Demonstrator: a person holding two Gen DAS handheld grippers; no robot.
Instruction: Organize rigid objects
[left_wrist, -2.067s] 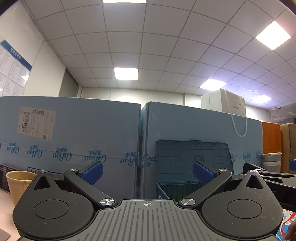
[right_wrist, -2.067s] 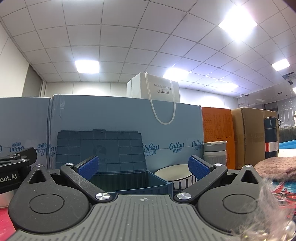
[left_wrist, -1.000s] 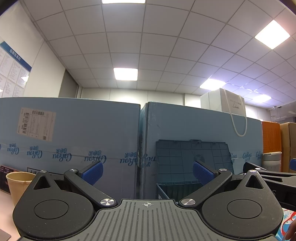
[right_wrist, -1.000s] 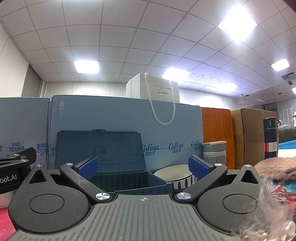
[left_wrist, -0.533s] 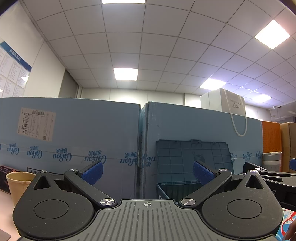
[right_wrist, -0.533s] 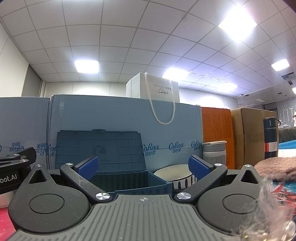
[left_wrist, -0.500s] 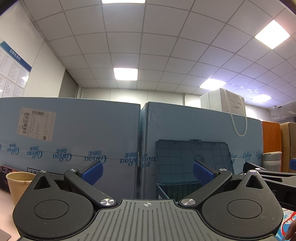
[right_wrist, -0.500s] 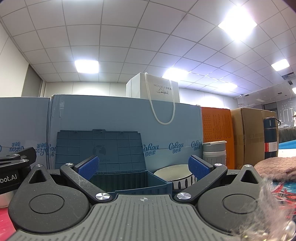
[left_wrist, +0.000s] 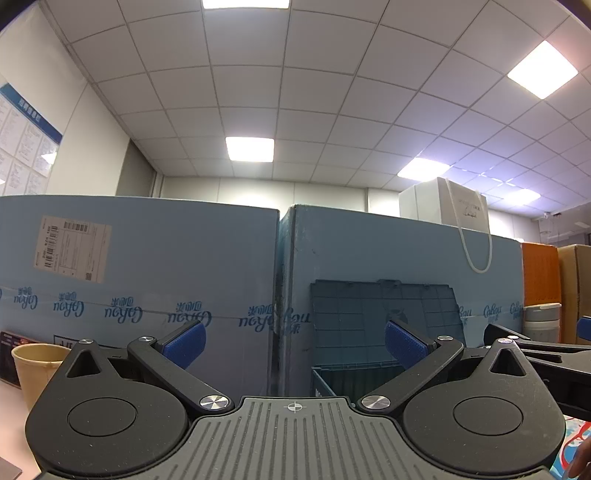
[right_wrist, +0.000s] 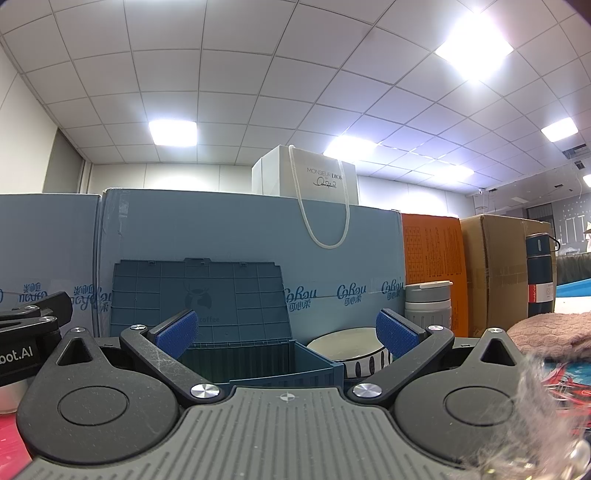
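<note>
A dark teal storage box (right_wrist: 258, 363) stands with its lid (right_wrist: 199, 295) raised against the blue cartons; the left wrist view shows the same box (left_wrist: 354, 373) at centre right. My right gripper (right_wrist: 286, 334) is open with nothing between its blue pads, level with the box's front rim. Just right of the box sits a white bowl with dark stripes (right_wrist: 351, 349), and behind it a grey lidded cup (right_wrist: 428, 308). My left gripper (left_wrist: 293, 343) is open and holds nothing. A paper cup (left_wrist: 31, 367) stands at its far left.
Tall blue cartons (left_wrist: 147, 280) wall off the back, with a white paper bag (right_wrist: 306, 181) on top. An orange box (right_wrist: 432, 266), a brown carton (right_wrist: 495, 269) and a dark flask (right_wrist: 539, 280) stand at the right. A pink knitted cloth (right_wrist: 546, 332) lies at right.
</note>
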